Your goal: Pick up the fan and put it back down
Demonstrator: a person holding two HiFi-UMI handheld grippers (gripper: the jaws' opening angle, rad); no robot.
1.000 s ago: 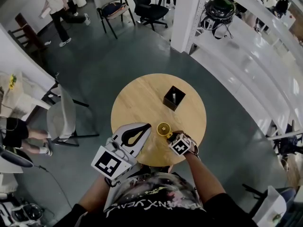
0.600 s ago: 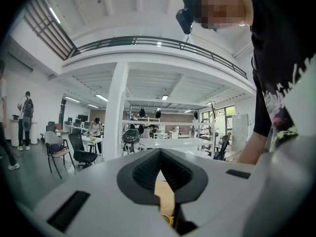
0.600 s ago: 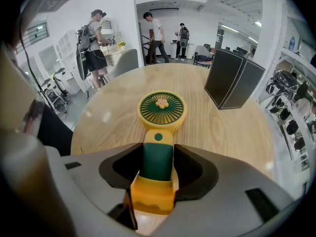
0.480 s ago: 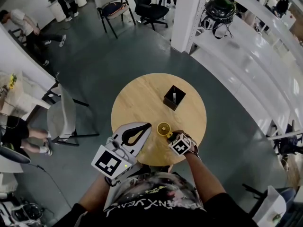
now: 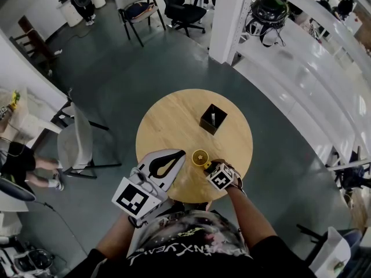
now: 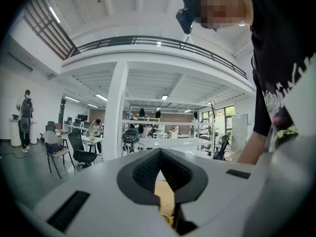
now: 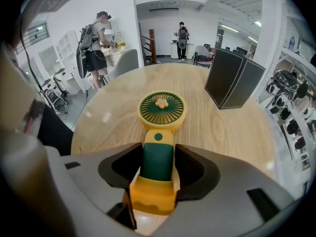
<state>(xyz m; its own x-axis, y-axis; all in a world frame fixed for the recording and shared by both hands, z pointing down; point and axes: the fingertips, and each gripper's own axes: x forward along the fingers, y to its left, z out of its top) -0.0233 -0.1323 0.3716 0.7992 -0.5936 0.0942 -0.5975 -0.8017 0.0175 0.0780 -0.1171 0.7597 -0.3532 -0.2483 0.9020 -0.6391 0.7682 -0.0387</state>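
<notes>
A small yellow hand fan (image 5: 200, 157) with a green grille lies on the round wooden table (image 5: 174, 120), its head (image 7: 161, 110) pointing away from me. My right gripper (image 5: 207, 164) tilts steeply down over the near edge of the table. Its jaws (image 7: 159, 164) are closed on the fan's green and yellow handle, with the pads touching both sides. My left gripper (image 5: 181, 154) hovers level above the table's near left edge. Its fingertips (image 6: 160, 152) meet, with nothing between them.
A black open box (image 5: 213, 119) stands on the far right part of the table (image 7: 233, 78). A white chair (image 5: 78, 143) stands left of the table and a white column (image 5: 229, 22) stands beyond it. Grey floor surrounds the table.
A person at the top left has walked out of the head view. Both grippers and the fan stay where they were.
</notes>
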